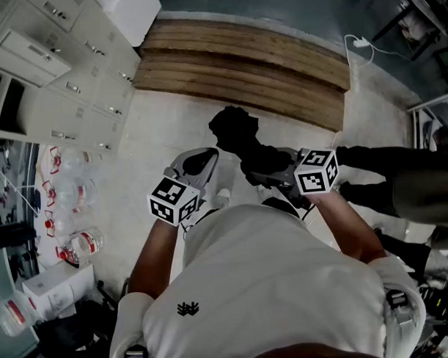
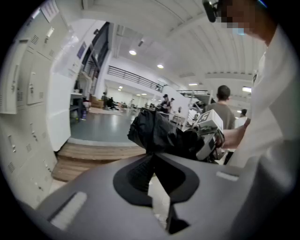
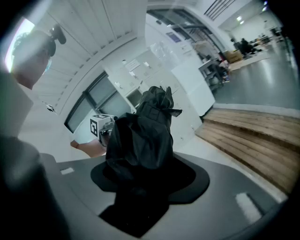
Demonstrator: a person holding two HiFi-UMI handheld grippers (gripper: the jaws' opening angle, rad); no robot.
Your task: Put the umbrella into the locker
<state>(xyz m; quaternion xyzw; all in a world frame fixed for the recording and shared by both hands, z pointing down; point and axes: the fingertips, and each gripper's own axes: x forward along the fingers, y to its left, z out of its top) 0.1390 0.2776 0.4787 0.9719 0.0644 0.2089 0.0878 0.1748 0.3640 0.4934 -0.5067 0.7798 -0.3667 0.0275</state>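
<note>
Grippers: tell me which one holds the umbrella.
The right gripper: its fingers clamp the black umbrella, whose bundle sticks out ahead of them. The left gripper holds nothing; its fingers meet with nothing between them.

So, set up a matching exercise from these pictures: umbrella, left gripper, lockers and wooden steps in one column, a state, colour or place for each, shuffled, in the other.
Things:
1. umbrella
2. left gripper
3. lockers
4. wooden steps

Descriptions:
A. pale grey, at the head view's upper left
B. brown, across the floor ahead of the person
C. black, folded, clamped in the right gripper
D. holds nothing

Pairs: 1-C, 2-D, 3-A, 4-B
</note>
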